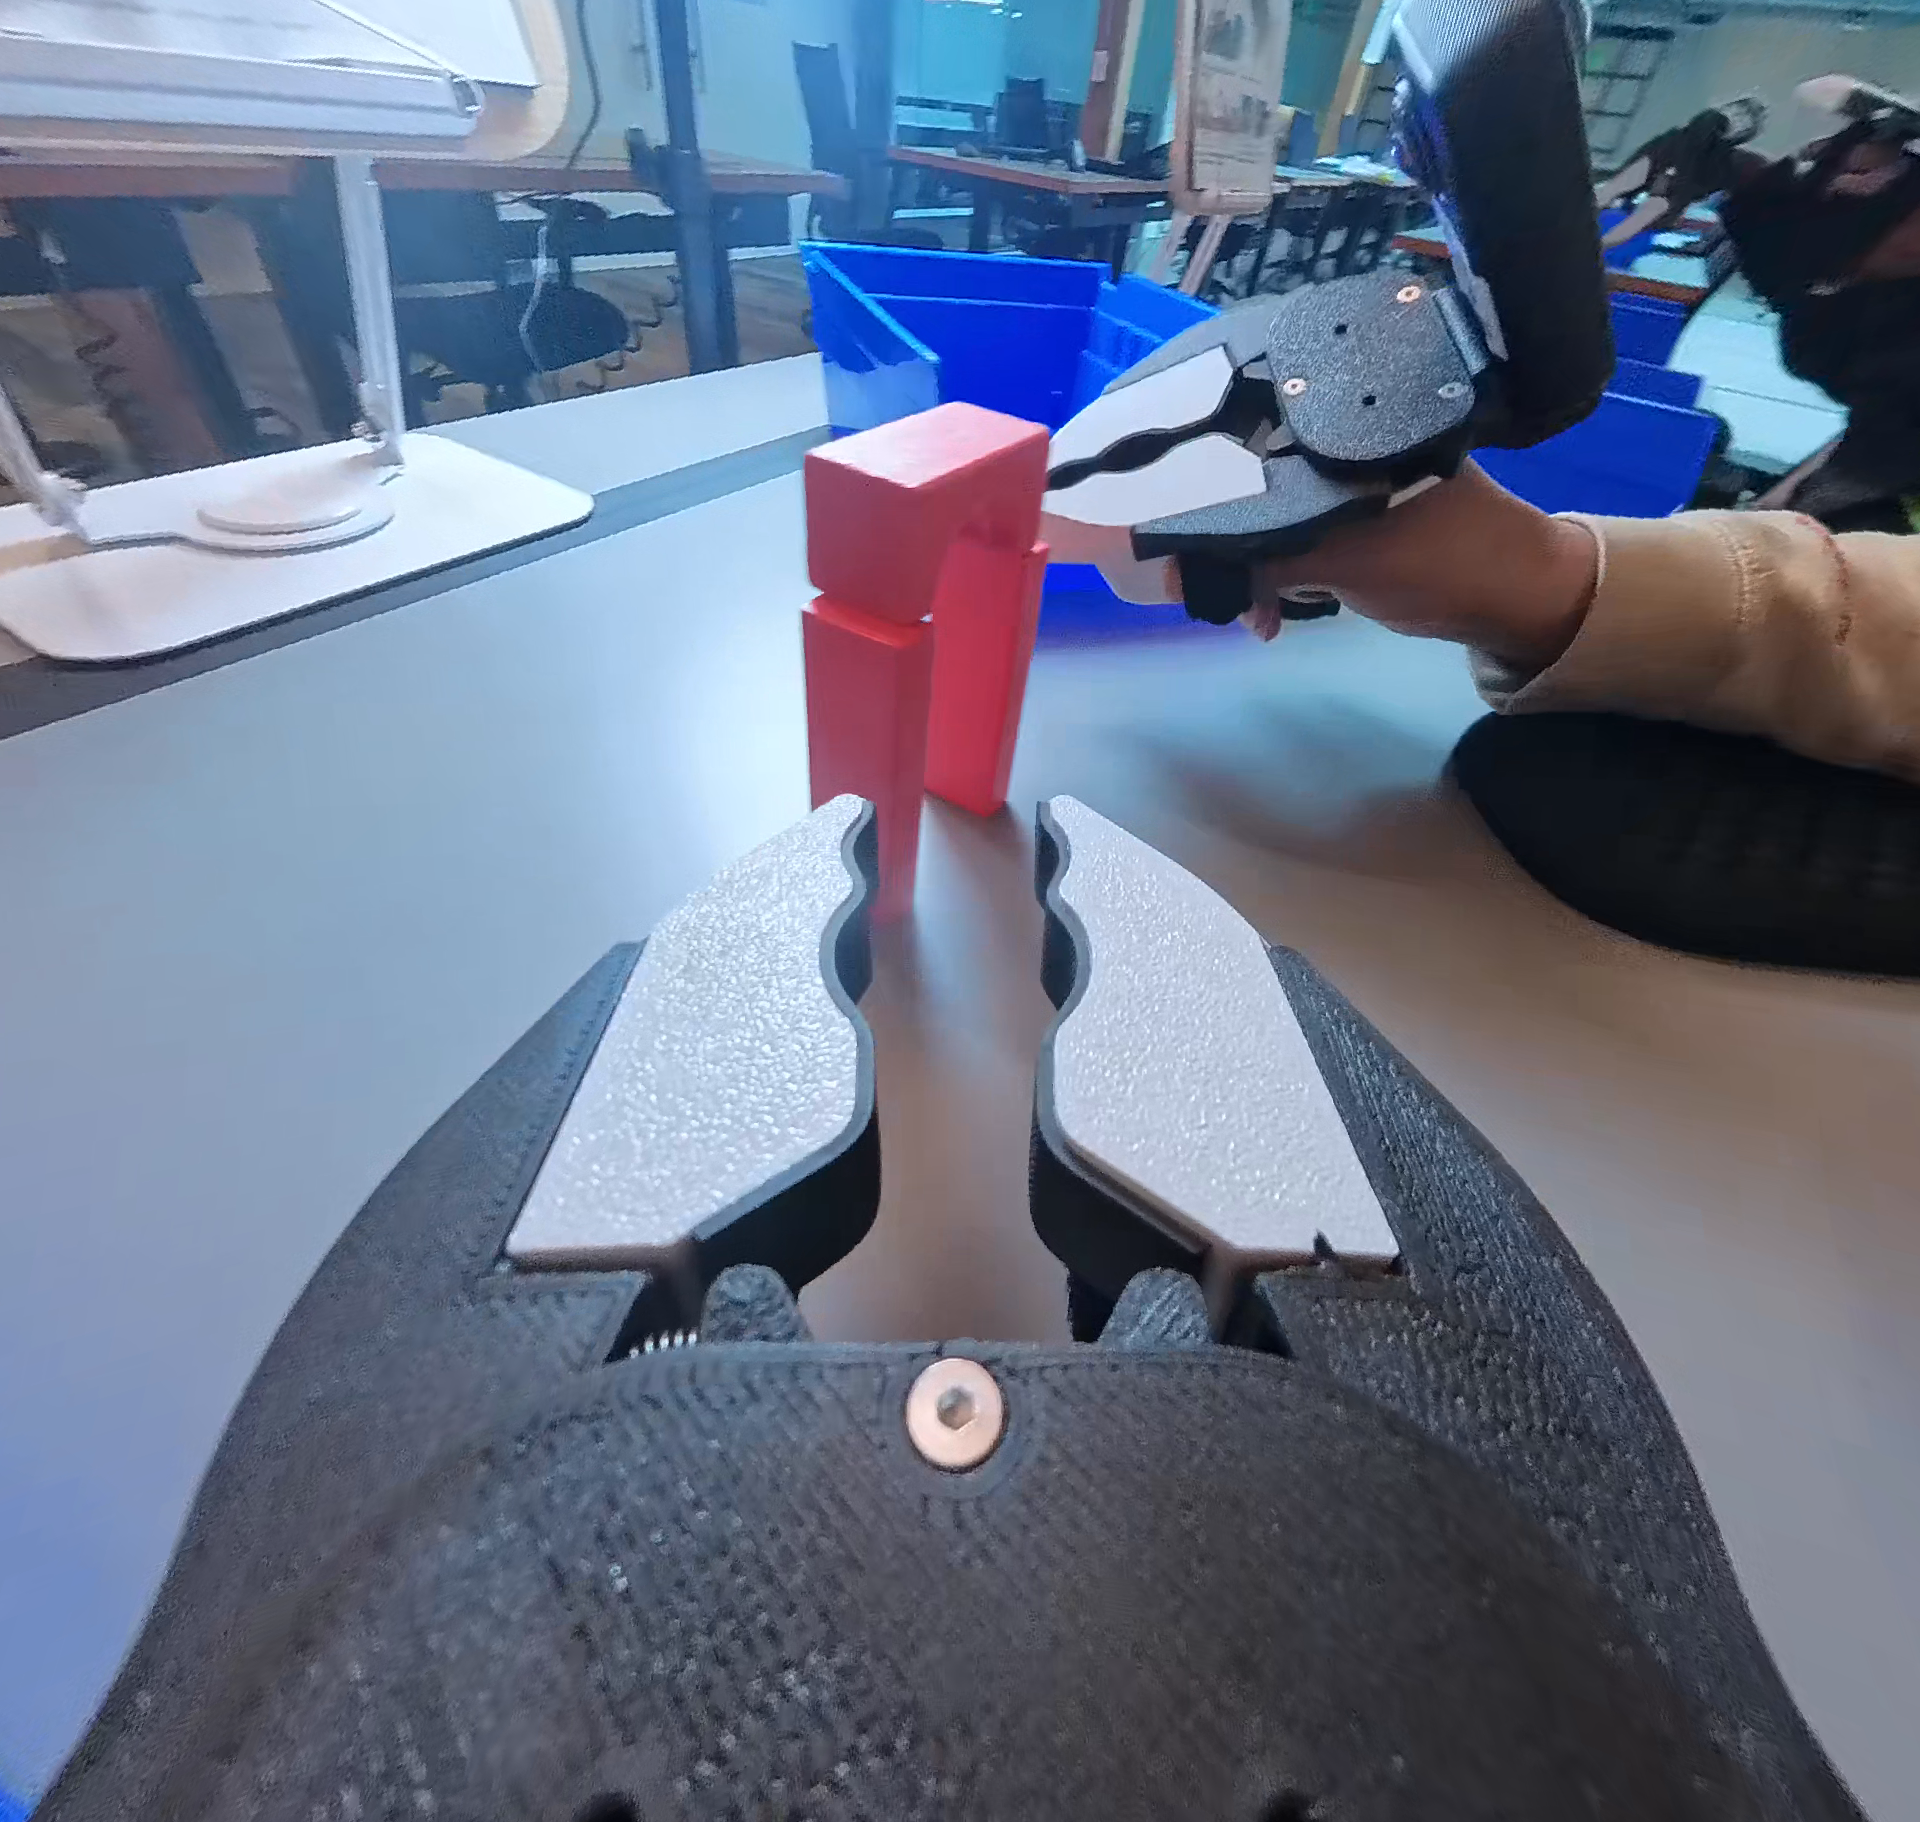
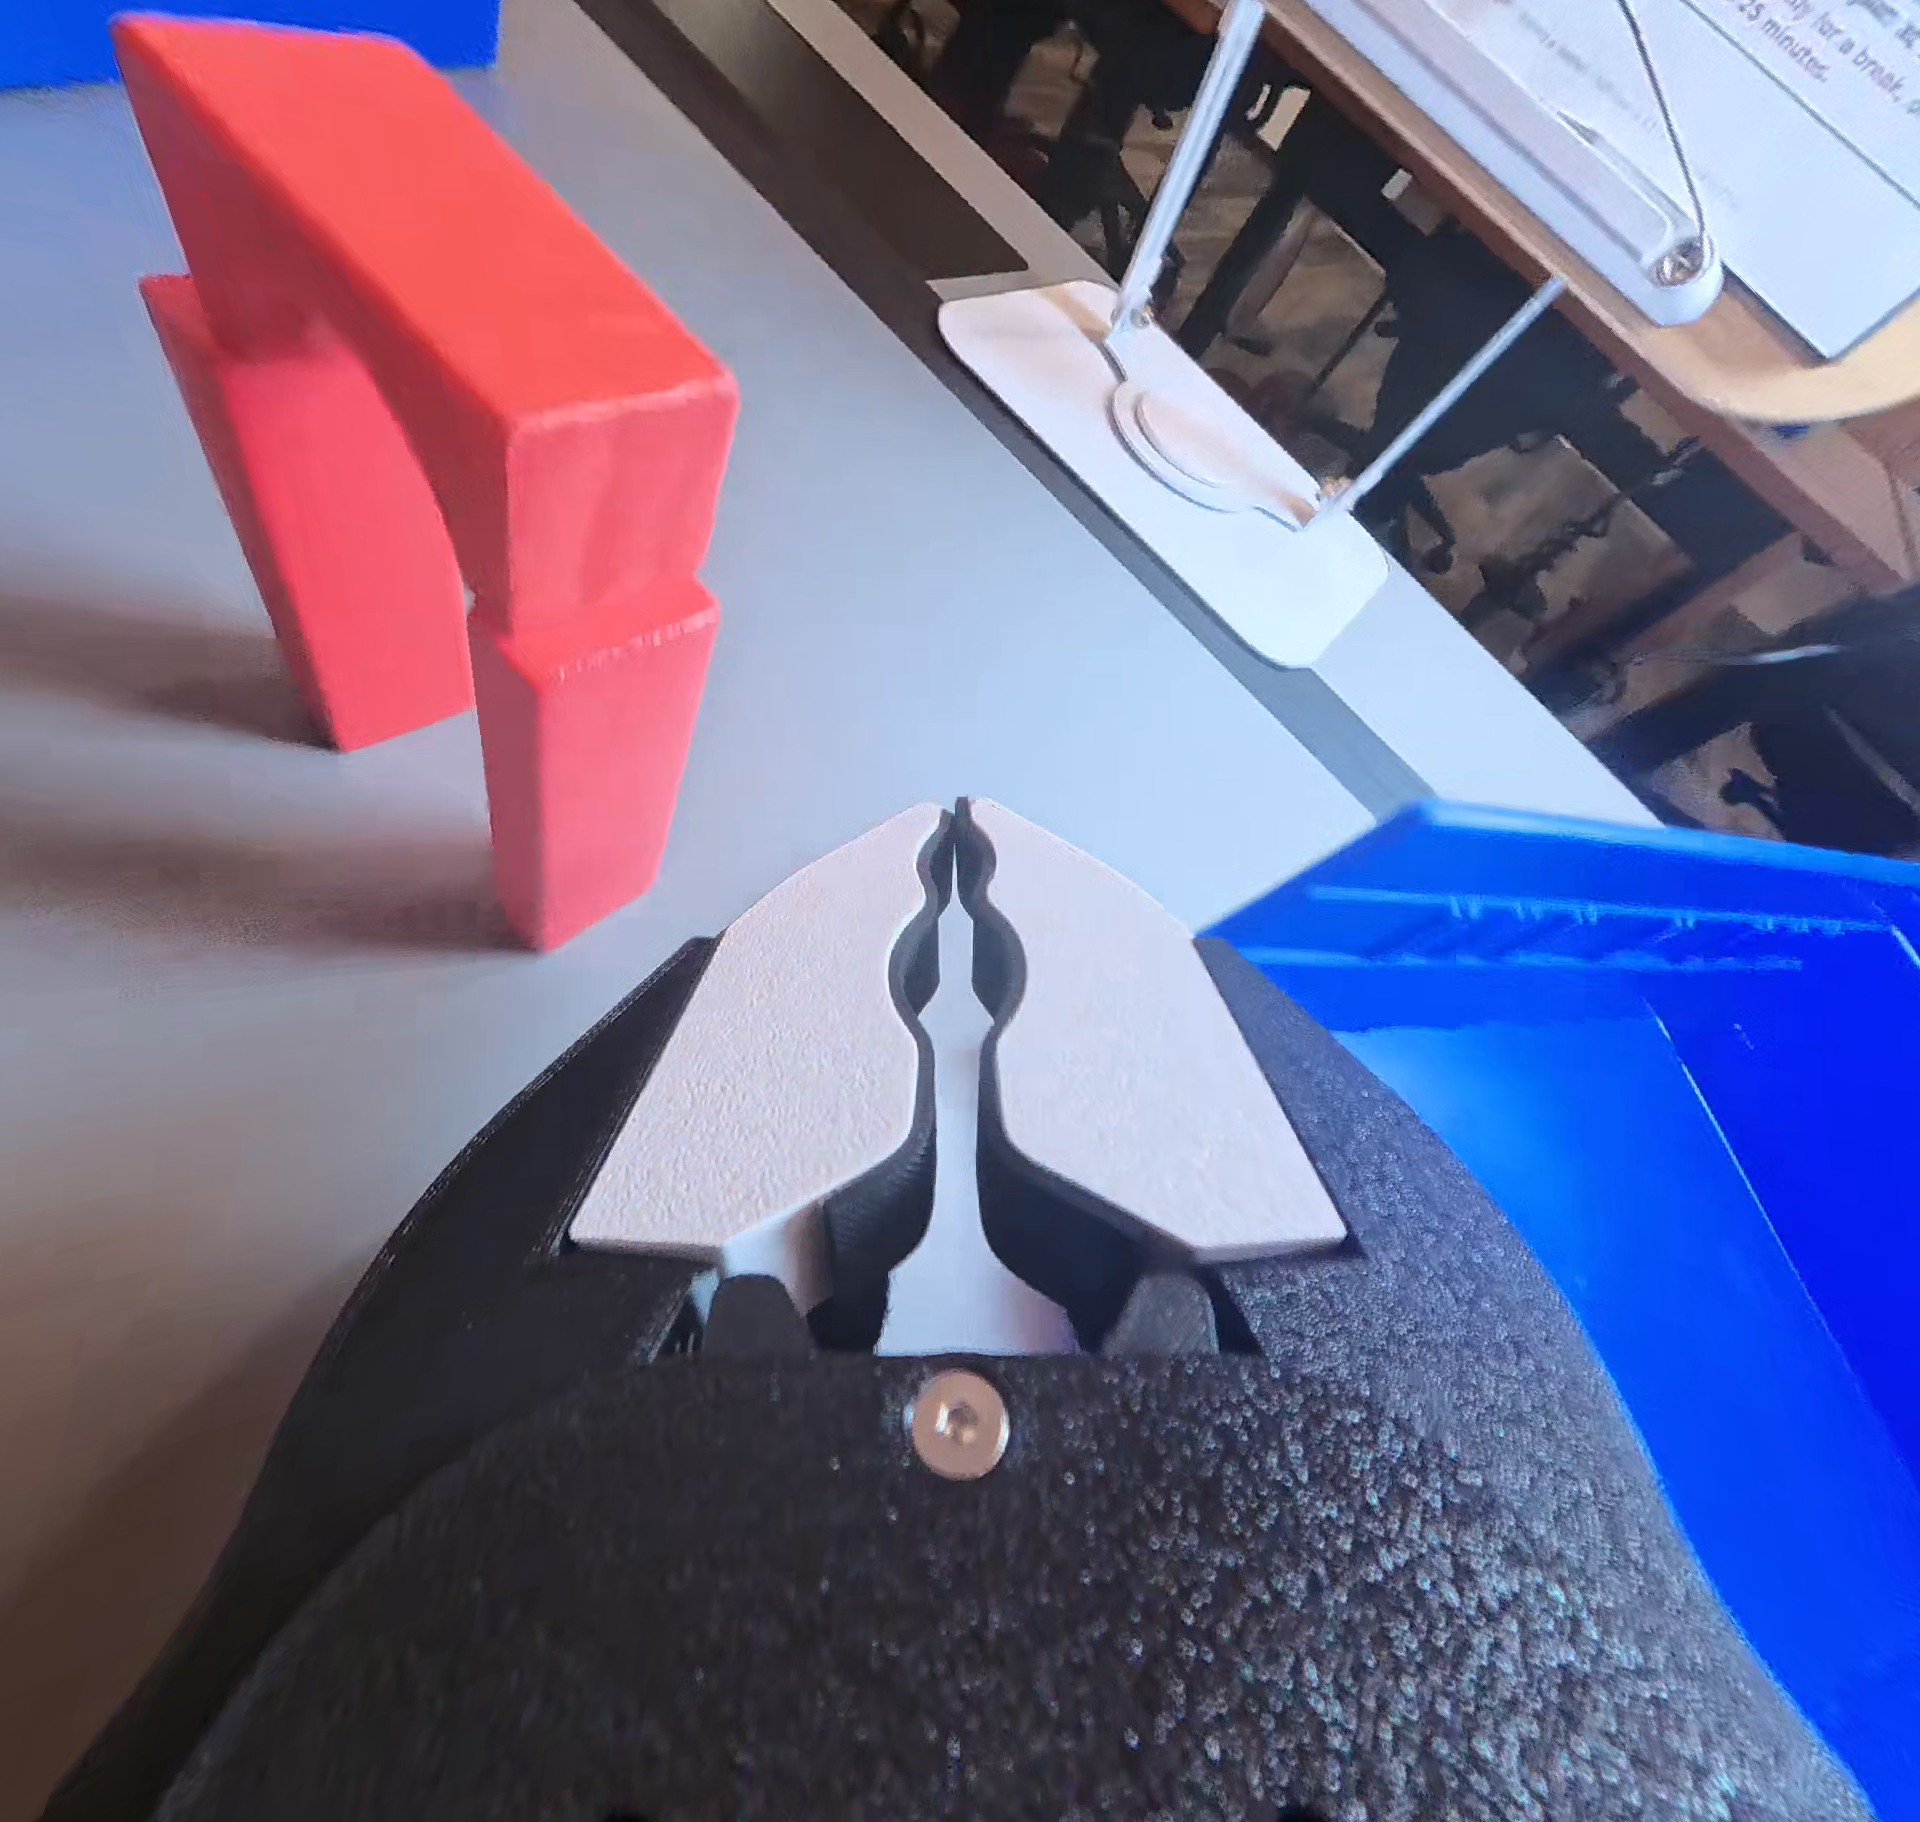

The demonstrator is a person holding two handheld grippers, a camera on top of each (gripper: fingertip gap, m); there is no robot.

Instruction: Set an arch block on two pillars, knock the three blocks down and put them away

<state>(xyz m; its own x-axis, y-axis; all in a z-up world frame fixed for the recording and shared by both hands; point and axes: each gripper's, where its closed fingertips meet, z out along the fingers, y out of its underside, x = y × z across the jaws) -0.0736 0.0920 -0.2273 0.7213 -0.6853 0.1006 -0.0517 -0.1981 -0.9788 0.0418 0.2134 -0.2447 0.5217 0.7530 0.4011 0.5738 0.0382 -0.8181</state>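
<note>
A red arch block (image 1: 914, 505) rests on two upright red pillars, the near pillar (image 1: 868, 723) and the far pillar (image 1: 982, 671), on the grey table. My left gripper (image 1: 956, 816) is open and empty, low over the table just in front of the near pillar. My right gripper (image 1: 1049, 484) is shut and empty, its tips at the arch's right side. In the right wrist view the arch (image 2: 416, 286) and pillars (image 2: 592, 764) stand to the upper left of the shut right gripper (image 2: 958, 808).
Blue bins (image 1: 966, 338) stand behind the blocks; one blue bin (image 2: 1610, 1045) is at the right. A white document stand (image 1: 270, 505) sits at the table's left; it also shows in the right wrist view (image 2: 1174, 463). A black pad (image 1: 1683, 837) lies under the person's forearm. The grippers' ends are close to 15 cm from one another. My right tips are about 12 cm from the near pillar (image 1: 868, 723), my left tips only 5 cm. The red arch block (image 1: 914, 505) is closer to my left gripper, around 7 cm from its tips; the right tips are 12 cm off. My right wrist view (image 2: 197, 111) looks at it from another angle. The arch (image 2: 416, 286) is about equally far from each gripper, around 10 cm.
</note>
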